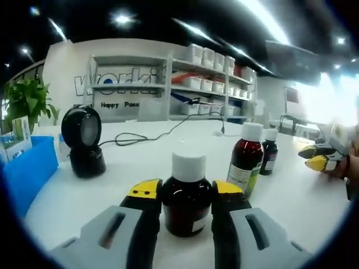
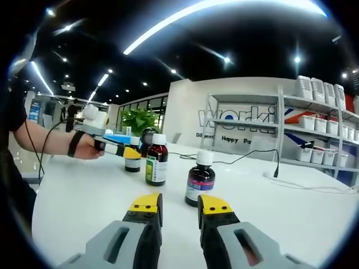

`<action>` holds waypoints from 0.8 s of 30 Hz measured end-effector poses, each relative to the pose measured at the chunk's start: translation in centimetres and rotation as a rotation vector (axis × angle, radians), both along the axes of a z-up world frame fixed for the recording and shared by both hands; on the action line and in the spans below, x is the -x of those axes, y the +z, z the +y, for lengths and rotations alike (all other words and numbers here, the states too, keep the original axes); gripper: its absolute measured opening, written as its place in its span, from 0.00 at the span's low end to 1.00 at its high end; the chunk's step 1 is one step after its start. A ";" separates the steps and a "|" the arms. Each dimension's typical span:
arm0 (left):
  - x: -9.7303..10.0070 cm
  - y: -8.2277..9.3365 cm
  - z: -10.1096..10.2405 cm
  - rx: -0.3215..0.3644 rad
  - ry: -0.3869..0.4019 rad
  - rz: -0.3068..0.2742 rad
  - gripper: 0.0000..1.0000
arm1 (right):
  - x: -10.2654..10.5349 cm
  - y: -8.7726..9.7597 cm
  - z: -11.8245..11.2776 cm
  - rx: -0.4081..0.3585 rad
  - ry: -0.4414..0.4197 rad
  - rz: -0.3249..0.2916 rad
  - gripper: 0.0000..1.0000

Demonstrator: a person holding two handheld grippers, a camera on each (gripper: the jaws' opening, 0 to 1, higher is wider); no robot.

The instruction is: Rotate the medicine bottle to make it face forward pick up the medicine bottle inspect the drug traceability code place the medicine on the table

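On the white table, the left gripper has its yellow-tipped black jaws closed against the two sides of a dark brown glass medicine bottle with a white cap, which stands upright. Beyond that bottle and to its right in the left gripper view stands a taller red-brown bottle with a white cap and green-and-white label, and just behind that a small dark bottle. To the left of the held bottle sits a black round-headed barcode scanner, its cable trailing away across the table (further left is a blue bin).

In the right gripper view, the right gripper hovers over the table with its jaws a narrow gap apart and nothing between them; the small dark bottle stands just beyond its tips.
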State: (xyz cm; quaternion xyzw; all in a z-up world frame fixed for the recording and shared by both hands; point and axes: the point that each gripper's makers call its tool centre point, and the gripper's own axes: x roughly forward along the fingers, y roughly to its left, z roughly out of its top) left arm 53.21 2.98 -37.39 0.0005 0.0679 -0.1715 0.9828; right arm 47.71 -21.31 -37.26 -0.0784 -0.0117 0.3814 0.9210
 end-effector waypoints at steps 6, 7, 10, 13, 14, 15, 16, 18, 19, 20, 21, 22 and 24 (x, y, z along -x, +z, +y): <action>0.1 0.2 -0.3 -0.012 -0.141 0.004 0.26 | 0.0 -0.1 0.0 0.005 0.000 0.001 0.20; 0.1 0.2 -0.4 -0.017 -0.159 0.000 0.26 | 0.0 -0.1 0.0 0.004 -0.001 0.001 0.20; 0.4 0.2 -1.0 -0.028 -0.214 -0.007 0.26 | 0.0 -0.1 0.0 0.005 0.000 0.003 0.20; 0.6 0.2 -1.2 -0.011 -0.252 -0.006 0.26 | 0.0 0.0 -0.1 -0.003 0.000 0.006 0.20; 0.6 0.2 -0.9 -0.009 -0.259 -0.007 0.26 | -0.1 0.0 -0.1 -0.005 -0.001 0.006 0.20; 0.6 0.1 -0.8 -0.008 -0.266 -0.008 0.26 | -0.1 0.0 -0.1 -0.005 -0.002 0.007 0.20; 0.6 0.1 -0.8 -0.007 -0.269 -0.008 0.26 | -0.1 0.0 -0.1 -0.005 -0.002 0.006 0.20; 0.6 0.2 -0.9 -0.005 -0.270 -0.008 0.26 | -0.1 -0.1 0.0 -0.001 -0.001 0.006 0.20; 0.6 0.2 -0.9 -0.003 -0.268 -0.006 0.26 | -0.1 -0.1 0.0 0.000 0.000 0.005 0.20; 0.6 0.2 -1.0 -0.003 -0.265 -0.003 0.26 | -0.1 -0.1 0.0 0.001 -0.001 0.005 0.20; 0.6 0.2 -1.0 0.005 -0.251 0.003 0.26 | -0.1 -0.1 0.0 0.001 -0.001 0.004 0.20; 0.5 0.1 -0.9 0.005 -0.241 0.004 0.26 | -0.1 -0.1 0.0 0.001 -0.002 0.004 0.20; 0.5 0.1 -0.8 0.005 -0.215 0.002 0.26 | -0.1 0.0 -0.1 -0.004 -0.003 0.007 0.20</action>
